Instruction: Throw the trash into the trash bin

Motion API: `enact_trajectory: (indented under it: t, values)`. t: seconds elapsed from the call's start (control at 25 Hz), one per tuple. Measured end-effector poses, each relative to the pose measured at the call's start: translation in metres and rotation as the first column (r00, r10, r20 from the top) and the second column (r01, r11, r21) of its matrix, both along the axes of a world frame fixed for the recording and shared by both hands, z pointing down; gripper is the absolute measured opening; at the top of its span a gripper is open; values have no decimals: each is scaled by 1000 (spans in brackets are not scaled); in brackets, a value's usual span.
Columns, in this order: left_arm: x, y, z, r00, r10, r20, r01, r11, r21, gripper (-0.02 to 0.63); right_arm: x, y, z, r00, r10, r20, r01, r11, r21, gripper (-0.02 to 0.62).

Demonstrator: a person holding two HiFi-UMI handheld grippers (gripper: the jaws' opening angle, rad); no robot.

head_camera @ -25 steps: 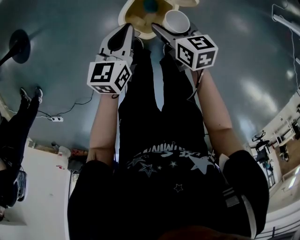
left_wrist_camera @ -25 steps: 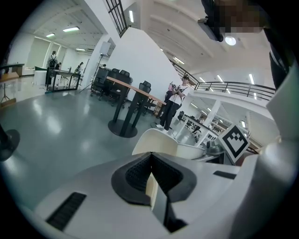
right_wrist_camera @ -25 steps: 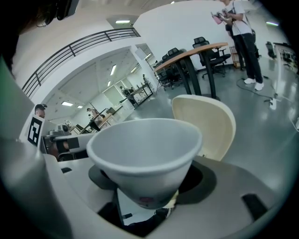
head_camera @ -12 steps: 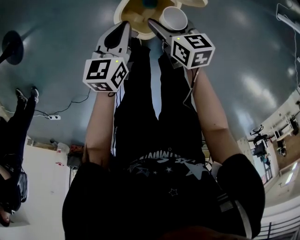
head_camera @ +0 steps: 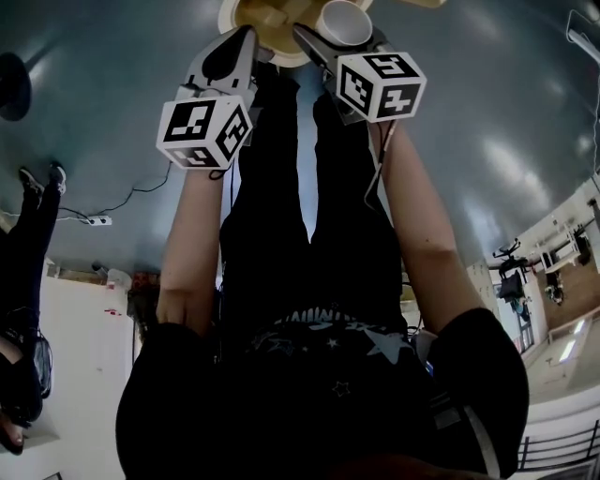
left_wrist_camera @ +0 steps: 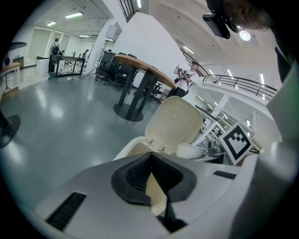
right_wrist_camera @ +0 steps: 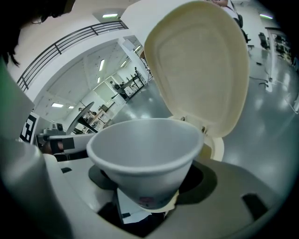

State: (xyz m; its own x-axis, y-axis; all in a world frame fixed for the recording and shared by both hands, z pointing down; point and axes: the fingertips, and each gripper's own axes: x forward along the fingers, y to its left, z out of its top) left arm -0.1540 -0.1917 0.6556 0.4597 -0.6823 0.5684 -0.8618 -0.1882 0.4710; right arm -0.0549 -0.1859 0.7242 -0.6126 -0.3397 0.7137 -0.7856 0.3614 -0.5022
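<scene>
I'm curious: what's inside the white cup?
The paper cup shows only a bare white inner wall; nothing sticks up. Its near rim covers the bottom, so anything lying there is hidden.

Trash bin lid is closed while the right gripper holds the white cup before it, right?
No: the trash bin lid stands open, tipped up, as the right gripper view shows. The right gripper does hold the white cup before it.

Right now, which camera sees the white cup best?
The right gripper view: the white cup fills the middle, close up. The head view has the cup small at the top; the left gripper view glimpses its side.
</scene>
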Motion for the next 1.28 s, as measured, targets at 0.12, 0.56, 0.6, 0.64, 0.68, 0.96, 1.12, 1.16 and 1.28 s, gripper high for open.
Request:
enact_trajectory:
  t: [0.12, 0.56, 0.6, 0.64, 0.68, 0.96, 1.12, 1.16, 1.28]
  values:
    - [-1, 5, 14, 1000, -5, 6, 5, 1000, -15, 11, -2, 4, 15, 1000, -13, -10, 13, 1000, -14, 316]
    - [11, 5, 32, 999, -25, 19, 26, 999, -35, 11, 1, 11, 44, 992, -122, -36, 119, 990, -73, 317]
    - [11, 4, 32, 999, -27, 19, 27, 999, -33, 11, -1, 12, 44, 990, -134, -36, 131, 988, -76, 318]
    - [9, 5, 34, 999, -27, 20, 28, 999, -33, 11, -3, 13, 46, 989, -145, -39, 142, 987, -76, 318]
    - [7, 6, 35, 999, -26, 22, 27, 999, -33, 11, -6, 14, 47, 987, -153, -45, 149, 986, -73, 318]
    - [10, 15, 34, 999, -4, 43, 5, 1000, -29, 11, -3, 8, 44, 990, -127, -55, 125, 991, -46, 380]
    - [8, 15, 31, 999, 9, 50, -8, 1000, -21, 11, -7, 7, 39, 990, -133, -55, 131, 991, -39, 380]
    - [9, 15, 29, 999, 14, 51, -13, 1000, -16, 11, -6, 7, 37, 989, -139, -58, 137, 990, -34, 380]
    - [14, 14, 20, 998, 22, 54, -21, 1000, -4, 11, -3, 7, 27, 987, -146, -66, 145, 989, -19, 380]
